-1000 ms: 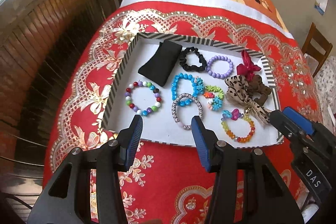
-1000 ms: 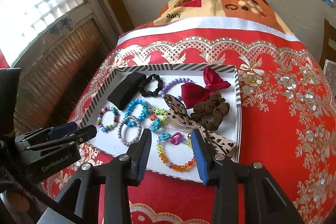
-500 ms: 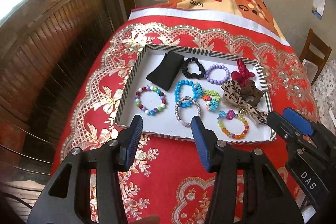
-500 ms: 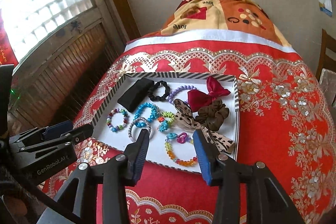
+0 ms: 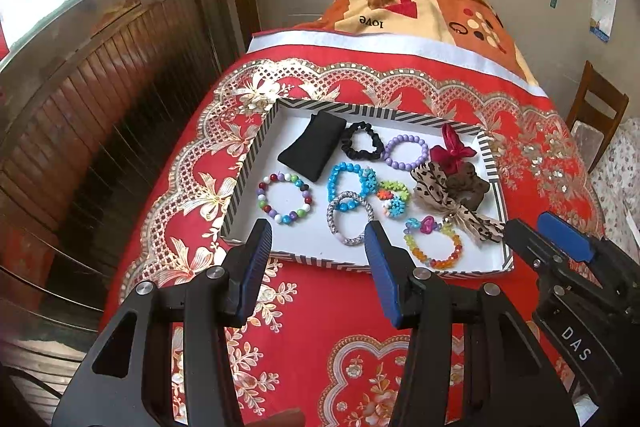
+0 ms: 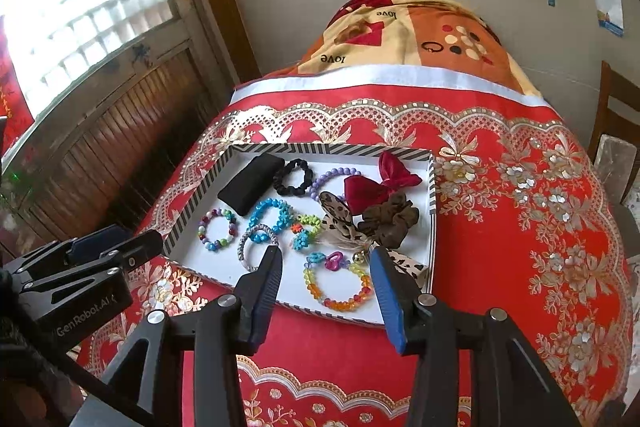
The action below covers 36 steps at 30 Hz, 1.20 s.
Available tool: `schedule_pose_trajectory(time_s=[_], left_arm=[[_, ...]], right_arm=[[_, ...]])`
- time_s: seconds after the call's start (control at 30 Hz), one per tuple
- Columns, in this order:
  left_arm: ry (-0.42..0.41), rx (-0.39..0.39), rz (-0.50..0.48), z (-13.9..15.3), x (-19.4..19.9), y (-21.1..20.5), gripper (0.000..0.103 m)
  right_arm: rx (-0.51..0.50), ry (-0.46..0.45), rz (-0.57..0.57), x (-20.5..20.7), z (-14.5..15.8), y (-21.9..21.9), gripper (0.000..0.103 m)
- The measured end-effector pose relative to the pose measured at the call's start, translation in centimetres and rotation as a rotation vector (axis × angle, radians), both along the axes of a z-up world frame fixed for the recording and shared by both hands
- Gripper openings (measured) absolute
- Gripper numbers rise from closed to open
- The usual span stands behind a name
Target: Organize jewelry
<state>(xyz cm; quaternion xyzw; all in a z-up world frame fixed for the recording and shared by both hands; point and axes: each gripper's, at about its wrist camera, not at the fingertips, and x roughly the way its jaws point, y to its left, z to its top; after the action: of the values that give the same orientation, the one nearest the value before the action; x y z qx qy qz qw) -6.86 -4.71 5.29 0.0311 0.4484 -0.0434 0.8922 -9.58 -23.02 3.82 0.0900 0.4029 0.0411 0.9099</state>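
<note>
A white tray with a striped rim (image 5: 248, 163) (image 6: 431, 183) lies on the red cloth. It holds a black pouch (image 5: 314, 147), a black scrunchie (image 5: 362, 147), a purple bead bracelet (image 5: 406, 151), a multicolour bead bracelet (image 5: 285, 199), a blue bracelet (image 5: 348, 179), a silver bracelet (image 5: 350, 223), a rainbow bracelet (image 6: 336, 287), a red bow (image 6: 380, 183), a leopard bow (image 6: 338, 217) and a brown scrunchie (image 6: 390, 219). My left gripper (image 5: 317, 231) hovers open over the tray's near edge, empty. My right gripper (image 6: 326, 255) hangs open above the rainbow bracelet, touching nothing.
The red and gold cloth (image 5: 320, 327) covers a table that falls away at the left toward a wooden door (image 5: 100, 87). A patterned blanket mound (image 5: 412, 15) rises behind the tray. A wooden chair (image 5: 596, 107) stands at the right.
Both grippers have pulled back and upward from the tray, so it looks smaller and more of the wall shows. The right jaws stand slightly wider. The jewelry has not moved.
</note>
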Motion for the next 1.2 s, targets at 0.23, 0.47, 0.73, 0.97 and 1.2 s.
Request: schedule_pose_trajectory(time_s=[0.23, 0.47, 0.73, 0.97, 1.2], left_arm=[[-0.007, 0.007, 0.005, 0.1, 0.0, 0.0, 0.048], [-0.008, 0.009, 0.008, 0.0, 0.1, 0.3, 0.048], [-0.004, 0.007, 0.012, -0.2, 0.3, 0.5, 0.048], [-0.002, 0.006, 0.01, -0.3, 0.5, 0.6, 0.048], [-0.001, 0.004, 0.009, -0.5, 0.7, 0.6, 0.048]], right_arm=[[-0.001, 0.003, 0.0, -0.1, -0.1, 0.1, 0.044], [0.001, 0.006, 0.007, 0.0, -0.2, 0.3, 0.045], [0.002, 0.021, 0.015, 0.4, -0.6, 0.4, 0.045], [0.001, 0.027, 0.025, 0.7, -0.8, 0.5, 0.046], [0.0, 0.036, 0.027, 0.9, -1.1, 0.6, 0.047]])
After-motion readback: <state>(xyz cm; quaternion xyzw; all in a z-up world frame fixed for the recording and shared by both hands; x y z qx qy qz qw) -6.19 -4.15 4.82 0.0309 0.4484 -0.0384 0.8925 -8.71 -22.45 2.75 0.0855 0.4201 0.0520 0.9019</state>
